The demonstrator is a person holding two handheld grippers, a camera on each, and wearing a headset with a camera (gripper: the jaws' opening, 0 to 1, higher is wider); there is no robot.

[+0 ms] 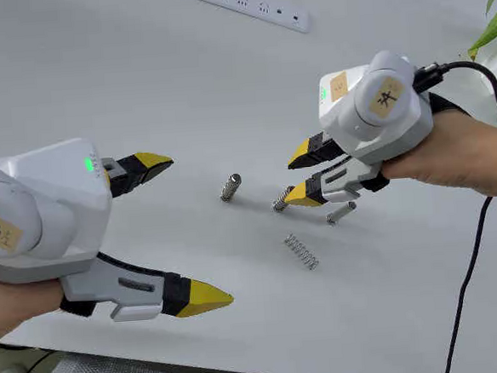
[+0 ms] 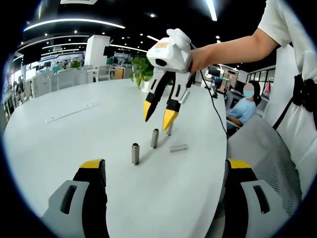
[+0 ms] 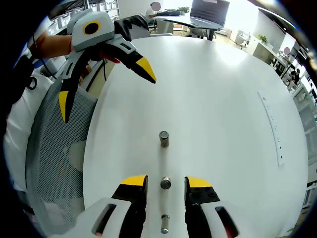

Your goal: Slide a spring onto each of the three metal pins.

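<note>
Head view: right claw (image 1: pixel 292 181) partly covers middle sprung pin (image 1: pixel 280 203).

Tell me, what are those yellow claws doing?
A person holds a gripper in each hand over a white table. The first pin and middle pin wear springs; the third pin looks bare, a loose spring lying nearby. The right gripper is open around the middle pin. The left gripper hangs open, empty.
</note>
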